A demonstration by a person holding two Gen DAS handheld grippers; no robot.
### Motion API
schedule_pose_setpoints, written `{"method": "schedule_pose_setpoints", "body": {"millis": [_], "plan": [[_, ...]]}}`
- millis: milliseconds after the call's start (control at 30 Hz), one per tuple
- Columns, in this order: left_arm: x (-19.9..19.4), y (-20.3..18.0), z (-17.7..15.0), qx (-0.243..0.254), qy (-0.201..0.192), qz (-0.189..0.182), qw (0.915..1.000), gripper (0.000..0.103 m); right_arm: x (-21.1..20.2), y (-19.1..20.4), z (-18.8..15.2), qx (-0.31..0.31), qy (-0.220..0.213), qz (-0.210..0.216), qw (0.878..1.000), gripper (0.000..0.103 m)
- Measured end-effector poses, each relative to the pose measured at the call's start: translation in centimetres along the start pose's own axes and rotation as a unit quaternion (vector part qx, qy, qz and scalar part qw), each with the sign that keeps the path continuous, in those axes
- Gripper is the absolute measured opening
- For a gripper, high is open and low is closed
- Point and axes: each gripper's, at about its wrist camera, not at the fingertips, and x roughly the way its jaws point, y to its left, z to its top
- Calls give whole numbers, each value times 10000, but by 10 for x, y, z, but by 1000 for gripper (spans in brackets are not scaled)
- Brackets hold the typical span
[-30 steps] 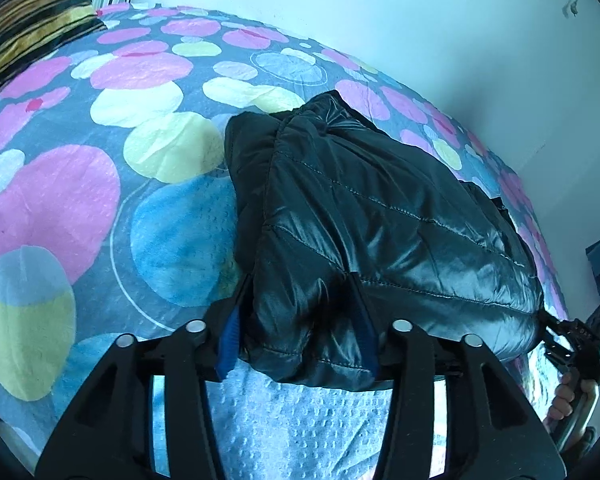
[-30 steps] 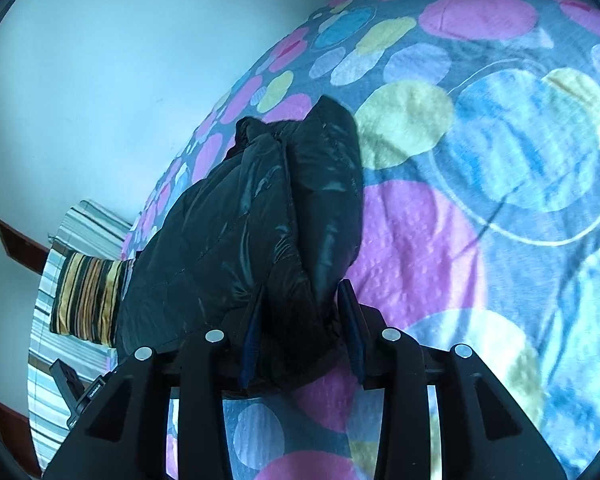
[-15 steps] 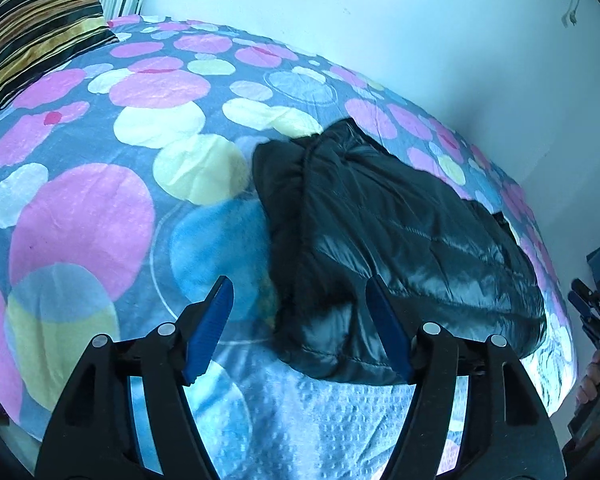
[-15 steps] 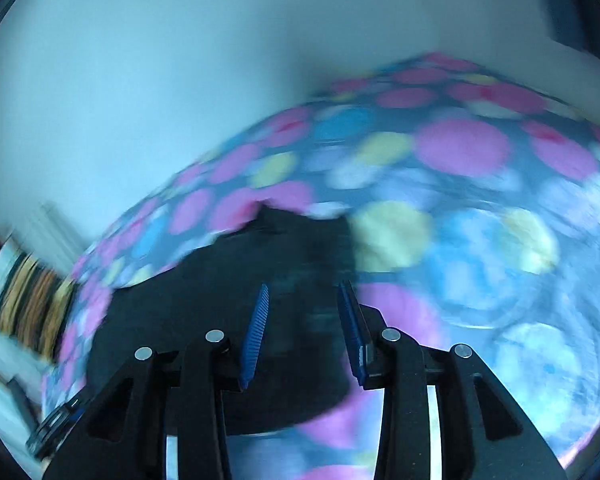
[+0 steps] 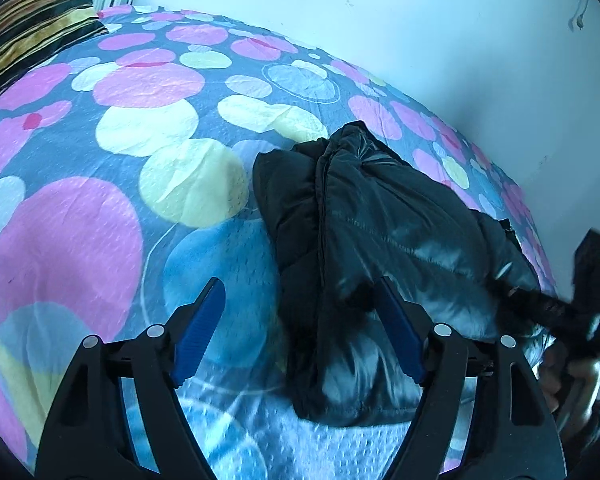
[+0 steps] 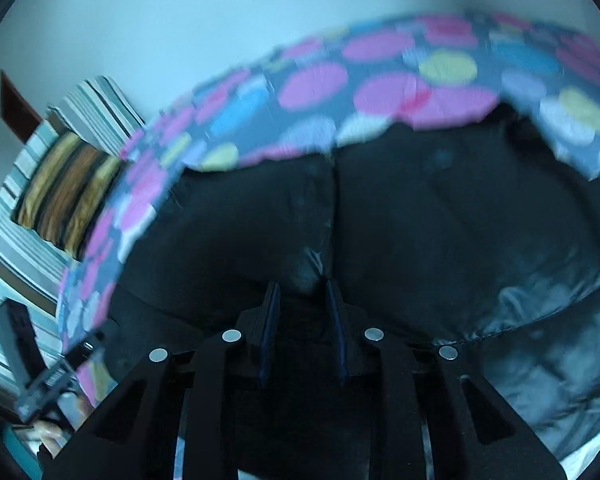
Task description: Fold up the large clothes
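A black quilted puffer jacket (image 5: 384, 248) lies folded in a bundle on the polka-dot bed sheet (image 5: 140, 128). My left gripper (image 5: 300, 304) is open and holds nothing; its right finger sits over the jacket's near edge, its left finger over the sheet. In the right wrist view, which is blurred, the jacket (image 6: 420, 216) fills the middle and my right gripper (image 6: 300, 300) is low against it with its jaws narrowly apart; whether fabric is pinched between them is unclear. The right gripper also shows at the right edge of the left wrist view (image 5: 572, 312), by the jacket's far side.
A striped yellow and black pillow (image 5: 32, 20) lies at the bed's far left corner, also in the right wrist view (image 6: 68, 192). A white wall (image 5: 380, 20) runs behind the bed. Striped bedding (image 6: 4, 240) lies beyond the pillow.
My left gripper let go of the jacket, opened and drew back. My right gripper released its end, swung round, and now sits low against the jacket's other side.
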Motion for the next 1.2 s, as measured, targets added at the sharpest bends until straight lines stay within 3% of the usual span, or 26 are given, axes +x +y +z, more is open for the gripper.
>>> {"method": "schedule_pose_setpoints", "body": {"millis": [367,600,667,767,867,1200], "plan": [[44,-2,31,92,541,-561,9969,80,12,7,-9,-259,-42,-217,9994,22],[82,10,39,-144,1340,-1250,9830,80,14,10,-9,-346,-126,-281,9989,22],[88,14,37,-262,1460,-1468,9780,63,14,11,-9,-372,-139,-304,9987,22],[82,7,38,-68,1313,-1493,9800,45,15,12,-10,-408,-164,-340,9985,22],[69,-6,41,109,1152,-1360,9839,35,15,13,-11,-447,-174,-391,9981,22],[13,-72,54,753,483,-1227,9884,29,18,19,-14,-541,-206,-506,9970,22]]}}
